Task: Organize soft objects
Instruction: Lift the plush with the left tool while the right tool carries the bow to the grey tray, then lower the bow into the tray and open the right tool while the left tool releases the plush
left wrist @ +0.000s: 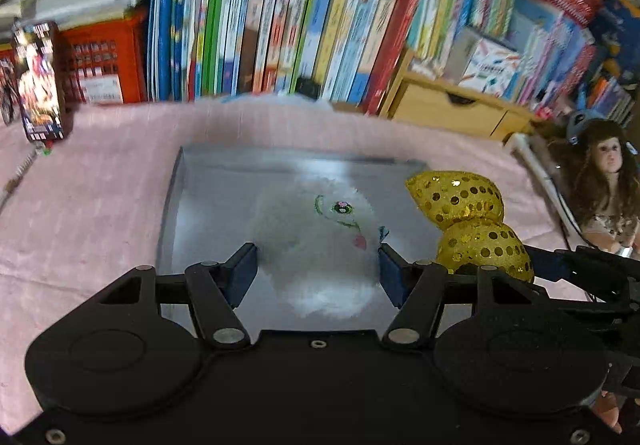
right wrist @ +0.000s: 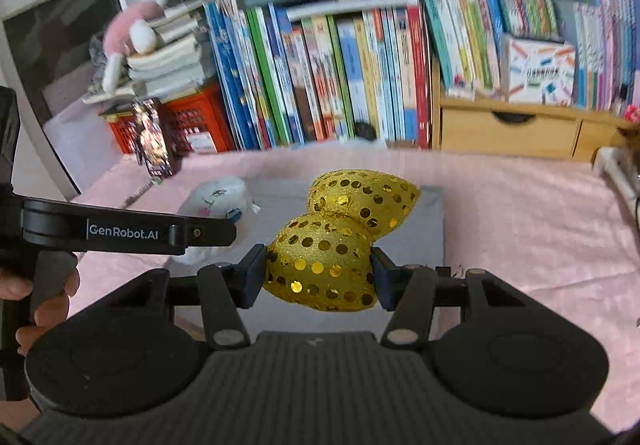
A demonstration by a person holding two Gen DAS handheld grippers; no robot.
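1. Gold sequined bow (right wrist: 340, 241), right wrist view: it sits at frame centre, its near lobe clamped between the pads of the right gripper (right wrist: 318, 273), which is narrowed onto that lobe. The far lobe juts free toward the upper right.
2. Bow axis: the long axis runs from lower left to upper right of the frame, slanting away from the gripper, over the grey tray (right wrist: 432, 221) on the pink cloth (right wrist: 520, 213).
3. White plush (left wrist: 320, 241), left wrist view: it fills the frame centre, with the two pads of the left gripper (left wrist: 318, 271) against its flanks; the jaws stand moderately wide around it. The embroidered face points to the upper right.
4. Tray relation: the grey tray (left wrist: 208, 205) lies behind and under both toys. Whether the plush rests on the tray floor or hangs above it cannot be told.
5. Nearness: the plush appears at left centre of the right wrist view, beside the bow, so the two loads are close. The left gripper reads as nearer the tray's left half, the right gripper nearer its right edge; each release likely needs only a short descent.
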